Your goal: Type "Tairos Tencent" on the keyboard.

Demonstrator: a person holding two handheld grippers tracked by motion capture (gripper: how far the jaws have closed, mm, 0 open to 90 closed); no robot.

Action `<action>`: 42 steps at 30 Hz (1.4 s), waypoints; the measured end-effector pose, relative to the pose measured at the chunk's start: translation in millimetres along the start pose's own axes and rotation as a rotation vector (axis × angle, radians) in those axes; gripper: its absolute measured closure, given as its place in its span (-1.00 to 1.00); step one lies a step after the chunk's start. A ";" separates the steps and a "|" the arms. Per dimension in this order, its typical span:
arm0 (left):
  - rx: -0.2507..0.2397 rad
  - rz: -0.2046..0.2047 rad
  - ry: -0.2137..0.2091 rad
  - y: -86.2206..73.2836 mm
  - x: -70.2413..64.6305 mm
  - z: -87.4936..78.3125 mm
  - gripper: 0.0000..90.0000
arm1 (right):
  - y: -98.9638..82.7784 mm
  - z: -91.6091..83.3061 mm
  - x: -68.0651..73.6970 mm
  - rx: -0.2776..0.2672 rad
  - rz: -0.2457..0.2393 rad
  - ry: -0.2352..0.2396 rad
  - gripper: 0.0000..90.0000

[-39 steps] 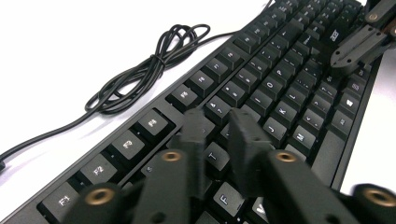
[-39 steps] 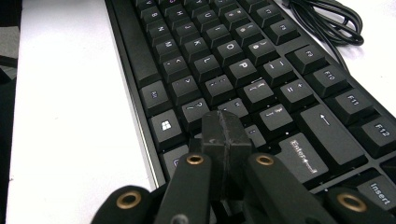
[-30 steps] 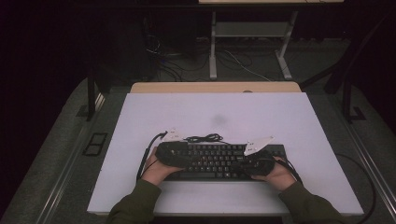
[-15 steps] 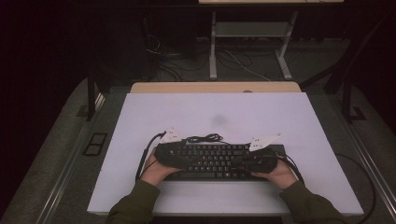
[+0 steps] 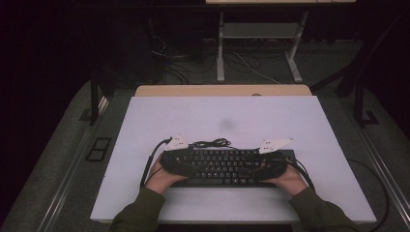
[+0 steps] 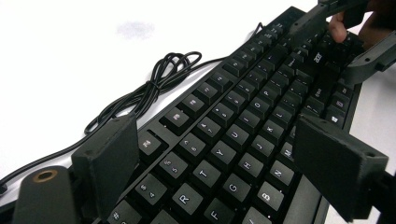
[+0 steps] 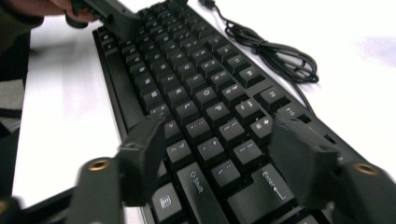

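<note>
**Keyboard straddled at both ends, grip not confirmed**

Black keyboard (image 5: 222, 166) sits between the two tongs, lying flat on the white tabletop (image 5: 232, 121), long edge toward the person. Left tongs (image 6: 219, 163) straddle its left end across the depth, jaws apart either side of the R/T/G rows; right tongs (image 7: 215, 154) do the same over the Enter/Shift end. Both pairs stand open, with visible gaps to the case edges. My read: this is the pre-grasp step for a two-handed lift or shift. Next move calls for closing both pairs evenly on the front and back edges (uneven squeeze would skew it), then moving both ends together. Keyboard looks intact, matte, white legends. Its bundled cable (image 6: 159, 79) lies just beyond the left tongs, loose, and could drag.
</note>
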State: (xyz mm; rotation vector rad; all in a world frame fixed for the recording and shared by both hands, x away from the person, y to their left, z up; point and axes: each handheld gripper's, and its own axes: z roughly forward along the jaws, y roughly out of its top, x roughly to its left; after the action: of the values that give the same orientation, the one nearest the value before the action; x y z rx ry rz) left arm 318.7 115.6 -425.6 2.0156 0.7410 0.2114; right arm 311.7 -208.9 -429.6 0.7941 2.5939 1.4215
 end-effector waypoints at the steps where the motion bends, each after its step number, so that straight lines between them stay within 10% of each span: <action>1: -0.006 0.007 -0.002 -0.5 -0.4 -1.8 -0.69 | 1.1 -0.7 0.0 -0.020 0.007 -0.006 -0.34; 22: -0.030 -0.017 0.028 -12.4 0.7 -16.6 -0.69 | 8.3 4.0 -6.4 -0.109 0.028 -0.026 -0.61; 42: -0.040 -0.051 0.084 -28.5 3.8 -34.7 -0.59 | 19.5 22.8 -7.9 -0.078 0.014 0.014 -0.62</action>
State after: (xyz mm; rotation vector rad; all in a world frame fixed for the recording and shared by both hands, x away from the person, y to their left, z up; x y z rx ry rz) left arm 295.0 153.6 -431.0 1.9579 0.8333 0.2799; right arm 333.4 -186.7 -428.2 0.7969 2.5302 1.5266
